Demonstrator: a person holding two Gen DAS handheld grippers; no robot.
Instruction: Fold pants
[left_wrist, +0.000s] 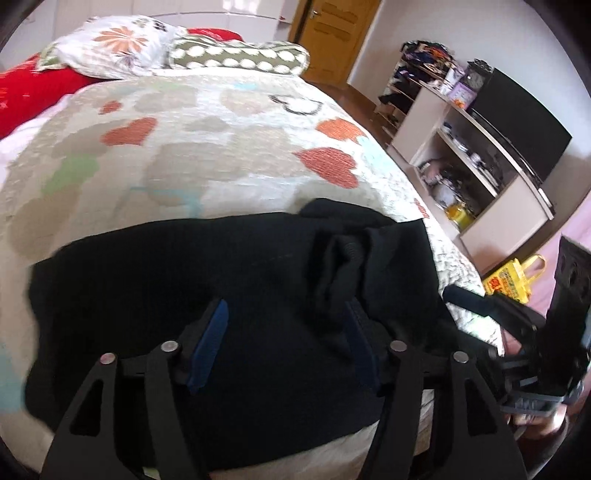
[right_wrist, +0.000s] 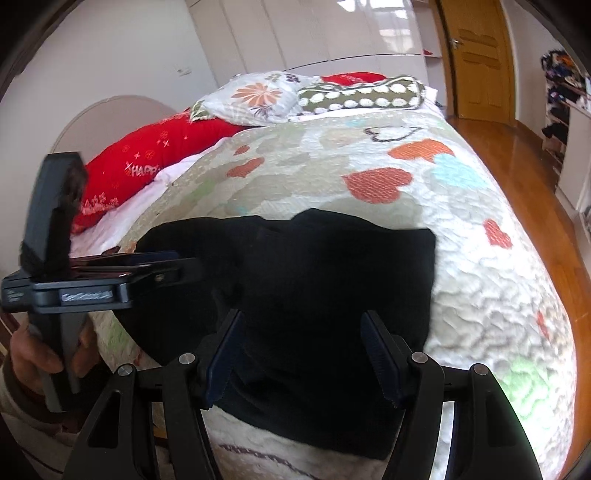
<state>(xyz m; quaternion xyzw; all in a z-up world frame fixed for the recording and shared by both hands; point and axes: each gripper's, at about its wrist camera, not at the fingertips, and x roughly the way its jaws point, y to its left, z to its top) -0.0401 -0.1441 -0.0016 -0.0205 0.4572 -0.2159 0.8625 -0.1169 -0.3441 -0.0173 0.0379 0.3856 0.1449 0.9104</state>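
**Folded black pants on the bed, both claws open above them**

Lying on the near end of the bed (right_wrist: 461, 280), the black pants (right_wrist: 332, 280) form a folded, roughly square bundle on the quilt with hearts. In the left wrist view some bunched cloth sits on the right part of the bundle, toward the near right edge of the bed.

The left claw (left_wrist: 286, 341) hangs over the pants with its jaws apart. The blue pads (left_wrist: 212, 341) do not press on the cloth, and nothing is held between them. In the right wrist view this claw comes in from the left, and a hand (right_wrist: 35, 354) grips its handle.

The right claw (right_wrist: 303, 354) is also spread wide above the near part of the pants, and it holds nothing; the cloth only lies under the gap.

At the far end of the bed are a flowered pillow (right_wrist: 258, 96), a dotted pillow (right_wrist: 362, 94) and a red cushion (right_wrist: 155, 158). To the right, a shelf (left_wrist: 480, 166) stands near the wooden door (left_wrist: 332, 37), and a yellow bag (left_wrist: 513, 280) is on the floor beside the bed.
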